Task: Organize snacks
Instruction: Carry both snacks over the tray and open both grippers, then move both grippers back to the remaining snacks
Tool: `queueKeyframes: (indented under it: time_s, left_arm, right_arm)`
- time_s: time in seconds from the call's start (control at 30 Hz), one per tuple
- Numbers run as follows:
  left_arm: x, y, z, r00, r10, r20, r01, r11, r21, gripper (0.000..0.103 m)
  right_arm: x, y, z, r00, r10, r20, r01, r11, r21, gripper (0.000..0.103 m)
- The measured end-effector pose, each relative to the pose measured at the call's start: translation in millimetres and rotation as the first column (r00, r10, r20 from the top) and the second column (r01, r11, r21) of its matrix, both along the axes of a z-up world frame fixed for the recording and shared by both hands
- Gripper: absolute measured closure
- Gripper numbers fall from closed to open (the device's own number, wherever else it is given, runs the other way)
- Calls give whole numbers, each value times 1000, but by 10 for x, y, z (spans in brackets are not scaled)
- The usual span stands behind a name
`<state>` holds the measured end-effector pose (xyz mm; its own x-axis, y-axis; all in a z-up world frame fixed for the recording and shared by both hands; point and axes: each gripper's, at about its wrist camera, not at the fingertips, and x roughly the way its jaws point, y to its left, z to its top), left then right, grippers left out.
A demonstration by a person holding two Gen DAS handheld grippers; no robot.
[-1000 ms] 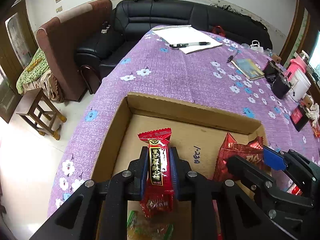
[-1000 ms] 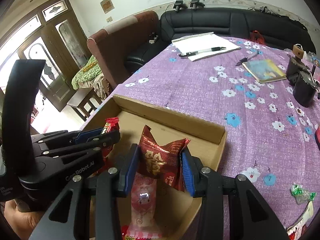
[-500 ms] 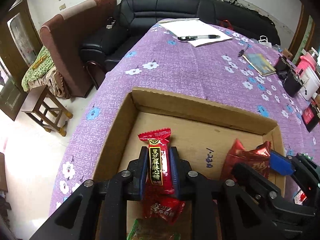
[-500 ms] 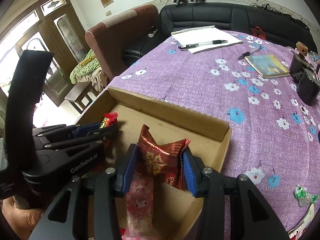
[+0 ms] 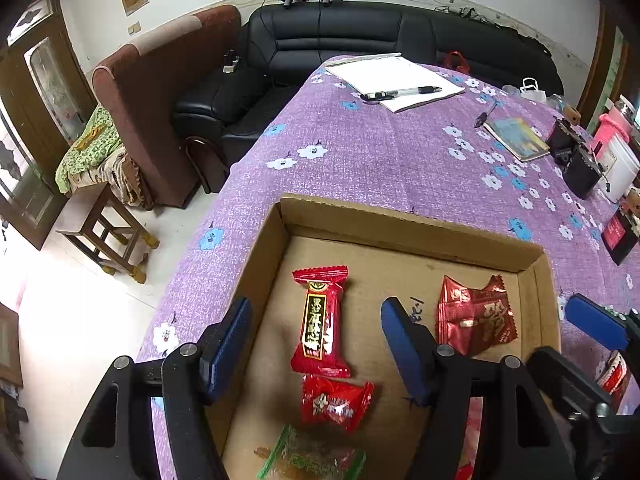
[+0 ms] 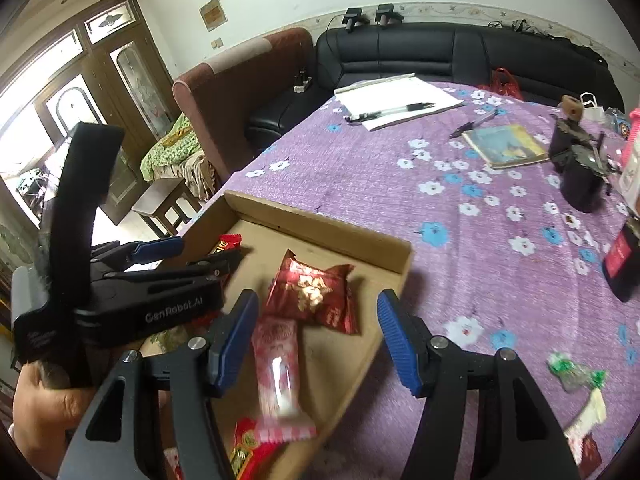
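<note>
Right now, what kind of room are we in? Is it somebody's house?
Probably a living room in someone's home. A black leather sofa and a brown armchair stand beside a table under a purple flowered cloth, and snacks lie in a cardboard box on it.

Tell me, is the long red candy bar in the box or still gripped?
In the box. The long red candy bar lies flat on the cardboard box floor, and the left gripper is open, its fingers apart on either side.
</note>
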<state>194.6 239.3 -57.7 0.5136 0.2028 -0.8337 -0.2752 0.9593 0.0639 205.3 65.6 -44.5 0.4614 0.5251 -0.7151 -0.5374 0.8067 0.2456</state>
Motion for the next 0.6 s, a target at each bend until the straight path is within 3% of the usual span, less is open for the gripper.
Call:
queueKeyframes:
  time_s: [0.17,0.27,0.4,0.6]
  left_arm:
    - [-146,-102,122,1000,-13,24,13,1000,4,32]
    - [-276,-241,218,999,-33,44,33,999,1,32]
    - [-444,-502,337,994,-76,76,77,997,-5,17]
    - [-602,-1078,437,979,-183,88,182,983,9,17]
  right_arm:
    - [-167,-350,139,999,-28,35,27,1000,10,42]
    - [-318,-661,193,996,-60,60,59,998,4,34]
    - [-523,-1117,197,990,-110,93,114,993,-30,25]
    - [-719,-1813,71,977,-193,88,200,977,-73,23]
